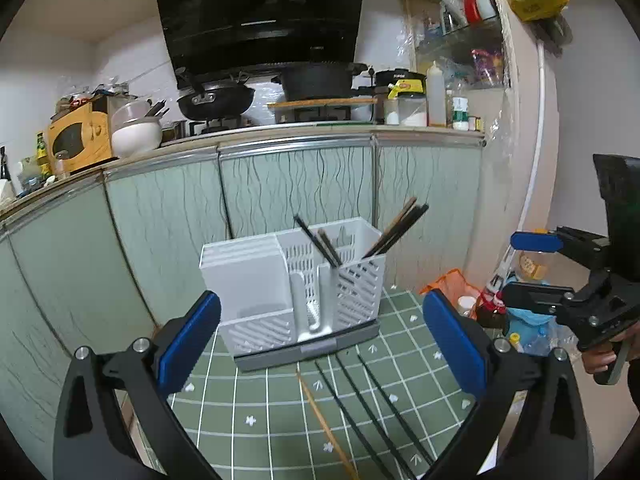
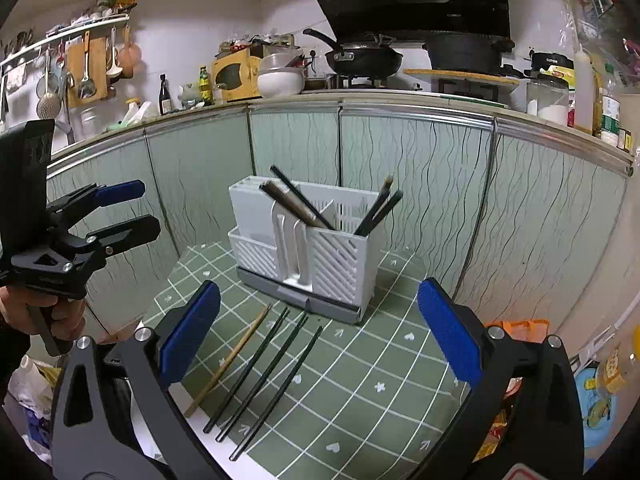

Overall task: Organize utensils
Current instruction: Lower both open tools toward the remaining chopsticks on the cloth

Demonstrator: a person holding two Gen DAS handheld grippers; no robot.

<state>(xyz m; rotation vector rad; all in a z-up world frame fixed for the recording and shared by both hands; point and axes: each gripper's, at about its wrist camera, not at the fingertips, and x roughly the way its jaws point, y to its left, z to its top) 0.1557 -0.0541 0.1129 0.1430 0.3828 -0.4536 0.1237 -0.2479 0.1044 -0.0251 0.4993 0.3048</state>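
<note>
Green tiled matting [image 2: 360, 360] is carrying four loose chopsticks [image 2: 256, 372], lying lengthwise away from the white caddy [image 2: 312, 240]. Both the left gripper [image 1: 320, 344] and right gripper [image 2: 316, 332] are hovering wide open, empty; the right is looking nearer.

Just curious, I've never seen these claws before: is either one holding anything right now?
No. The left claw and right claw are both open and empty; the loose chopsticks lie untouched on the mat.
</note>
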